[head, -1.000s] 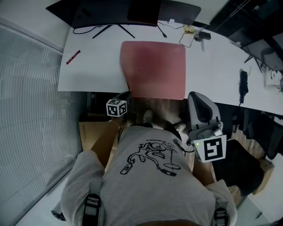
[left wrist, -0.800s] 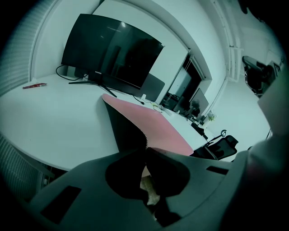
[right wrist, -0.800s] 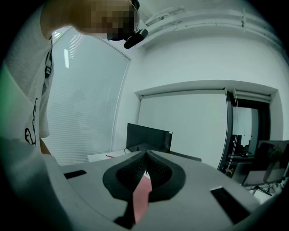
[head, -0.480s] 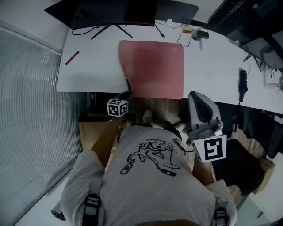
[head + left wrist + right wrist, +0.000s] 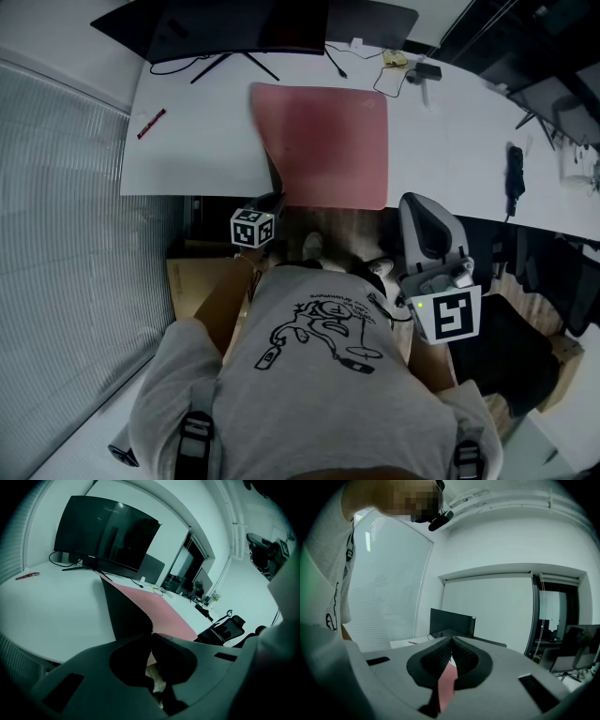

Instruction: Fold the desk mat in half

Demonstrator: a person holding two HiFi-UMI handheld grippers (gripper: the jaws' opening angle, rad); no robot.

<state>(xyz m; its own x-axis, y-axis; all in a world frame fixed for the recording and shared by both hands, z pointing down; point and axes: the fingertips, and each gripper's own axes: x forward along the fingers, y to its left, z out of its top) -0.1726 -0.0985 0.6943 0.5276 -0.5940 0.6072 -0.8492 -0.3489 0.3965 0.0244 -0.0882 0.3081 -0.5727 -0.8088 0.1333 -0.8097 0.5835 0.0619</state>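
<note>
Broadly, the wide white tabletop carries everything, with a large black curved monitor standing along its far edge. Down the middle, from near the monitor's stand to the near edge, lies the rectangular dusty-pink desk mat. It is not yet folded, and most of it rests flat.

The left tongs are clenched on the mat's near-left corner. In the left gripper view the sheet rises out of the pinch, and its dark underside faces the camera along that lifted side. The right tongs are pressed together too, with a strip of the pink sheet caught between them. In the head view that gripper sits just beside the near-right corner, so I read this as a hold on that corner. A slim red pen lies well apart, near the tabletop's left edge.

Compared with a second ago, little has shifted. The left gripper's marker cube has crept a touch toward the mat and slightly upward. The right gripper has kept its place, and both pairs of tongs have kept their pinch.

For the task, this looks like the very start of the lift. Both near corners seem secured but only the left side has begun to peel, so the fold itself still lies ahead. If the left keeps rising alone, the sheet will probably skew. Carrying both corners together toward the far edge would likely keep the halves aligned.
</note>
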